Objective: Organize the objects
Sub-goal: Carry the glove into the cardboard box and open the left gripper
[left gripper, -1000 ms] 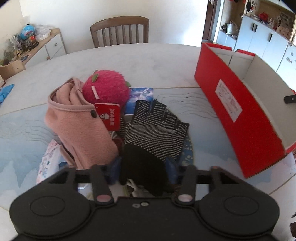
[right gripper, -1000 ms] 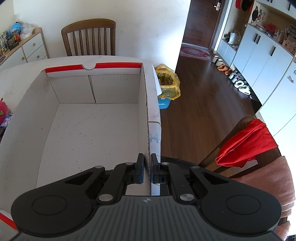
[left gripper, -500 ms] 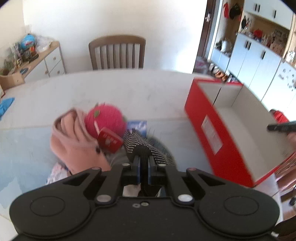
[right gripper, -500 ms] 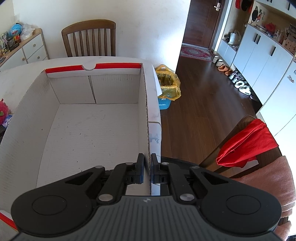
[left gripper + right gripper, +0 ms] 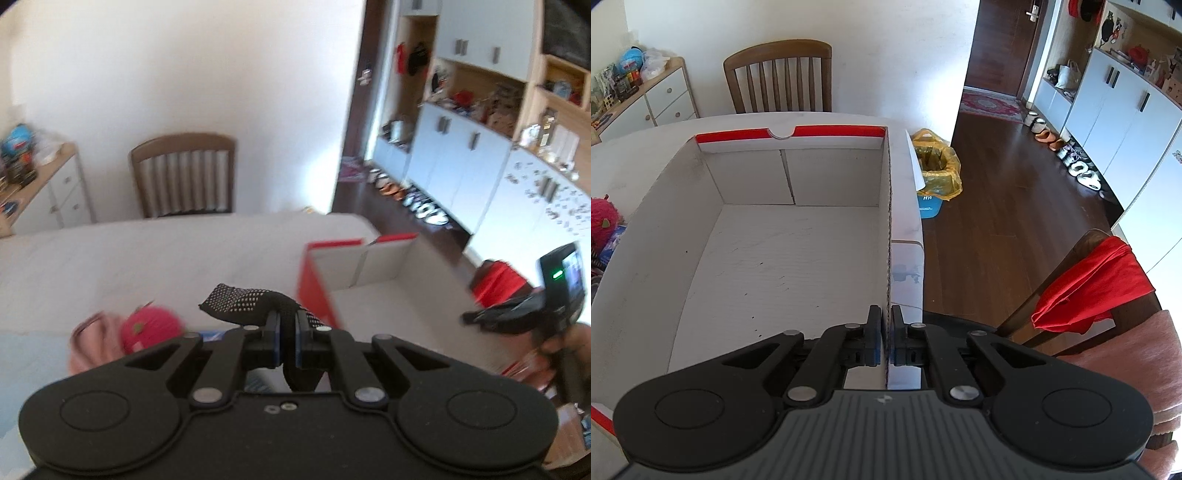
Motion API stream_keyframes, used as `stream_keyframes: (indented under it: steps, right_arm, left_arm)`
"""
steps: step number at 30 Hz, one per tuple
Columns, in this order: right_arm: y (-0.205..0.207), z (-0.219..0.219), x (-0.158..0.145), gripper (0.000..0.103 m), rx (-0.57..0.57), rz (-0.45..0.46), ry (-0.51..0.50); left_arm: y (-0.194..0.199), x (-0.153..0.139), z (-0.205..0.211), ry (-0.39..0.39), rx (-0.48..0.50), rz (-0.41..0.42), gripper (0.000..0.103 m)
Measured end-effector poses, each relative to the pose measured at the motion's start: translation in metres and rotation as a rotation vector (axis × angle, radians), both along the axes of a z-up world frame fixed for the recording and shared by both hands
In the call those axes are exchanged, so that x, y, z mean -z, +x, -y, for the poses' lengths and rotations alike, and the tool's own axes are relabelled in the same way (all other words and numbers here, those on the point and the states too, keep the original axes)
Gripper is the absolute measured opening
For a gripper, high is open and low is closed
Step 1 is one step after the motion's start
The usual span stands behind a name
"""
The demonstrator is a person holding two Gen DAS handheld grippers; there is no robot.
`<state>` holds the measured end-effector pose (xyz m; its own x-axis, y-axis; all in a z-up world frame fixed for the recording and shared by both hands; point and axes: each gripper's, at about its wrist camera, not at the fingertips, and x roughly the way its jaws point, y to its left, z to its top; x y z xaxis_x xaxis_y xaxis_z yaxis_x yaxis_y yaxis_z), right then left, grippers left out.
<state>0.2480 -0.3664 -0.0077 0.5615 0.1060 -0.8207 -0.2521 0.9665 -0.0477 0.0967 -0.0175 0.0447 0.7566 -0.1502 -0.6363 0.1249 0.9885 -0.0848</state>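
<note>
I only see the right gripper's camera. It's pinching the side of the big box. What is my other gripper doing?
Observer: The left gripper is shut on a black glove with white dots, held up in the air.
Operator: Is the glove over the box yet?
Observer: Not yet. It seems to hang just outside the red side of the box.
Operator: I see a bit of a fuzzy pink toy. What's next to it?
Observer: The toy lies on the table, and a pink cloth sits right beside it, on the side away from the box.
</note>
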Motion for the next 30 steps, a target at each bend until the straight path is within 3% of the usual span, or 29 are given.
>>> stream_keyframes:
  steps: [9, 19, 30]
  right_arm:
    - [-0.002, -0.003, 0.0, 0.004, 0.0, -0.007, 0.01]
    - [-0.003, 0.001, 0.002, 0.004, 0.014, -0.022, 0.036]
    - [0.0, 0.002, 0.002, 0.004, 0.019, -0.035, 0.056]
  left_arm:
    - [0.032, -0.013, 0.061, -0.036, 0.172, 0.045, 0.005]
    - [0.074, 0.032, 0.116, -0.031, 0.312, -0.031, 0.005]
    - [0.104, 0.085, 0.148, -0.008, 0.357, -0.127, 0.005]
